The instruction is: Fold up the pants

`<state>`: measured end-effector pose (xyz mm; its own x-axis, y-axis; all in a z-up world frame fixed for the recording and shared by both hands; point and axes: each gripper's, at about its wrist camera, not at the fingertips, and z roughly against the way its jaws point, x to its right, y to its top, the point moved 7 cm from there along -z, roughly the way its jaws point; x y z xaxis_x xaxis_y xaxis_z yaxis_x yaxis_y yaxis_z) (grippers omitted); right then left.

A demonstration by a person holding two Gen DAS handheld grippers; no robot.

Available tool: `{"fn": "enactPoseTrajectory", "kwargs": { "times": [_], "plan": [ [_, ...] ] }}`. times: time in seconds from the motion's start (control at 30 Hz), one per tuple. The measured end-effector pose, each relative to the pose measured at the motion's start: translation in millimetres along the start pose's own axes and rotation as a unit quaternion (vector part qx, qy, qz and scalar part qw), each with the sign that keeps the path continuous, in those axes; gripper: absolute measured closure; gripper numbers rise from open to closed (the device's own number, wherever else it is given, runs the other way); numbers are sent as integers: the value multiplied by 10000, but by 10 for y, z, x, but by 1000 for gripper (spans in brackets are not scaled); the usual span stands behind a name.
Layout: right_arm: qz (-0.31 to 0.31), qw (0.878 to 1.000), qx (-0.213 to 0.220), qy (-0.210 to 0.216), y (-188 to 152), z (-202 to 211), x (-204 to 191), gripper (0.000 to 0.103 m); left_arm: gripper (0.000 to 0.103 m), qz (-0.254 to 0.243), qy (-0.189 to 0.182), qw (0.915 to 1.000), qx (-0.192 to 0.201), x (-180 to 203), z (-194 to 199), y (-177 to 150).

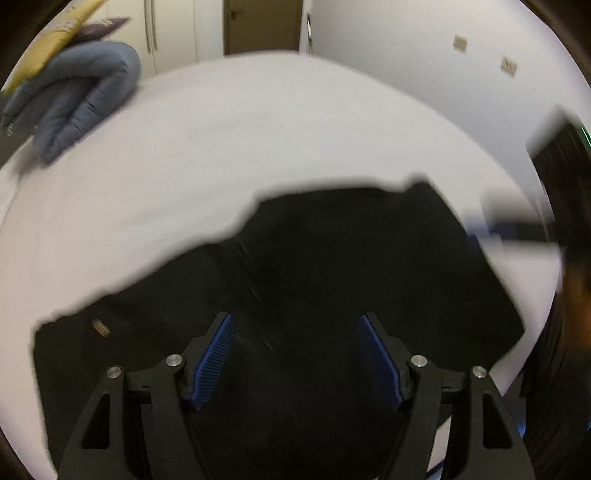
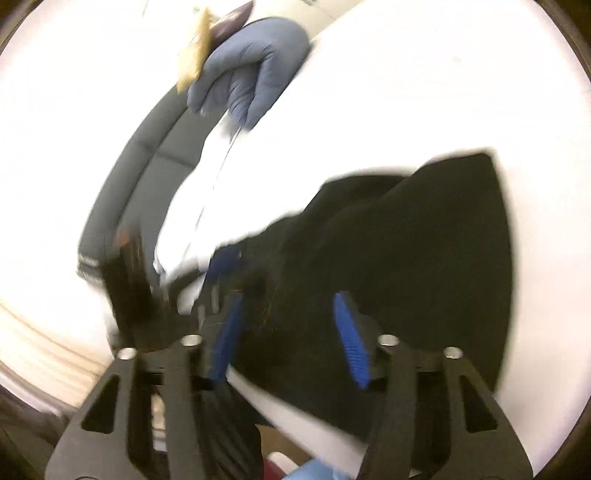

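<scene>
Black pants on white table (brown door behind).

Looks like a room in a home or flat: brown door, pale wardrobe-style cupboard doors with long handles, wall sockets on a white wall (everything's pretty blurry though), white-covered table.

Beyond the white surface we see a brown door, pale cabinet doors, and a white wall carrying two small outlets.
</scene>
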<state>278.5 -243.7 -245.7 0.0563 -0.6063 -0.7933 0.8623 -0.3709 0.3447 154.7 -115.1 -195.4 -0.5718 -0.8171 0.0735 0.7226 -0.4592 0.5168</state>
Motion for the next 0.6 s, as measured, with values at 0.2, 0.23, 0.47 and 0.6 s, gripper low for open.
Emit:
{"fn": "enactPoseTrajectory", "kwargs": {
  "times": [0.2, 0.23, 0.47, 0.6],
  "plan": [
    [-750, 9967, -251, 162, 453, -119, 755, 66, 32, 420, -92, 9990, -108, 6, -207, -423],
    [-842, 9957, -342, 193, 398, -247, 854, 67, 32, 497, -149, 9986, -112, -3, -211, -435],
    [-819, 9945, -461, 455, -200, -195, 898, 73, 32, 503, -137, 9985, -162, 26, -284, -440],
    [-722, 9938, -623, 566, -773, -81, 723, 73, 32, 520, -166, 9984, -133, -88, -293, -463]
  ]
}}
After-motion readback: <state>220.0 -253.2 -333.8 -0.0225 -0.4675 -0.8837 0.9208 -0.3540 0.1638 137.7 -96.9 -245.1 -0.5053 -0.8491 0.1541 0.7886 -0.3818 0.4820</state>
